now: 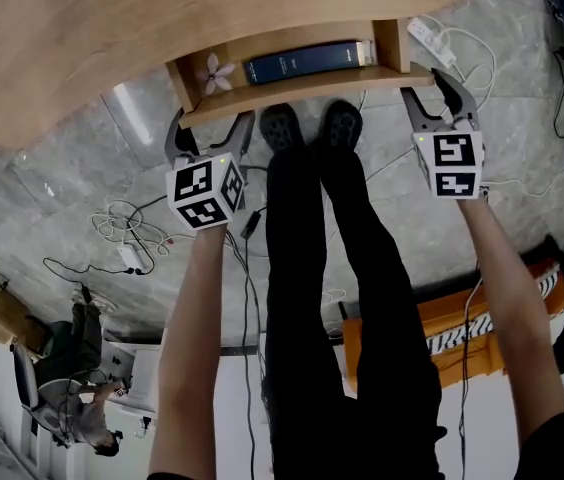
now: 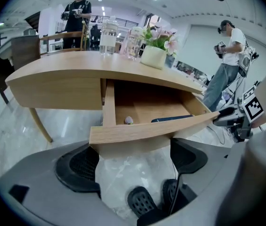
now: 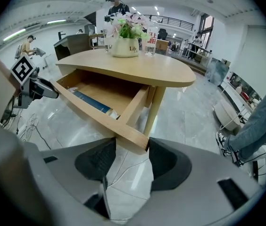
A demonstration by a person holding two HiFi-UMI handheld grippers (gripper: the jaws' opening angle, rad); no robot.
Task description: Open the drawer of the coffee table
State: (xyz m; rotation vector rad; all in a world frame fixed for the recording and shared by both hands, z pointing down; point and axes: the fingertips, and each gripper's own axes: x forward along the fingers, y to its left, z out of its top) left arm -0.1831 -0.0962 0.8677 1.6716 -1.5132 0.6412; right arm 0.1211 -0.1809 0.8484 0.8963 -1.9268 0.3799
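The light wooden coffee table has its drawer pulled well out. Inside lie a dark blue book and a small pink flower. My left gripper holds the left end of the drawer front; in the left gripper view the panel fills the gap of that gripper. My right gripper holds the right corner; the right gripper view has the corner wedged against both pads of the gripper. The book shows there too.
My legs and black shoes stand between the two grippers, close under the drawer. Cables and a power strip lie on the marble floor at left, another strip at right. A flower pot and glass jars stand on the tabletop. People stand farther off.
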